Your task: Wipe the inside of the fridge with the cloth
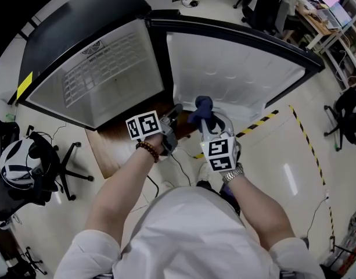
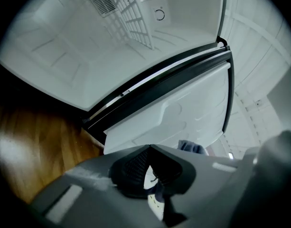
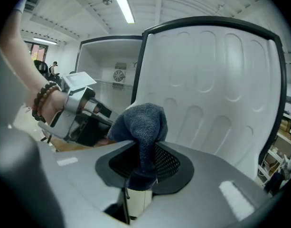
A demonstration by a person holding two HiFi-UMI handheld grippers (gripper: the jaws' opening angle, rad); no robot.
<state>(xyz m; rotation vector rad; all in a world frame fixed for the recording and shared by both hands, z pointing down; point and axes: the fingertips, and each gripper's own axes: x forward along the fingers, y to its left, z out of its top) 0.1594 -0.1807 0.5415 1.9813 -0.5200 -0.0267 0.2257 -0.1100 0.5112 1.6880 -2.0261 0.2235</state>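
Cloth (image 3: 141, 122), dark blue and bunched, is pinched between the closed right tongs (image 3: 143, 164) and is held just in front of the white inner face of the open fridge door (image 1: 236, 68). Left tongs (image 1: 173, 116) are shut with nothing gripped and are held just left of that door's lower edge, beside the fridge's open compartment (image 1: 108, 74).

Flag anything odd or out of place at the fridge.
Nothing stands out. Fridge door open and undamaged, no spills visible; cloth clamped in right gripper, left gripper shut.
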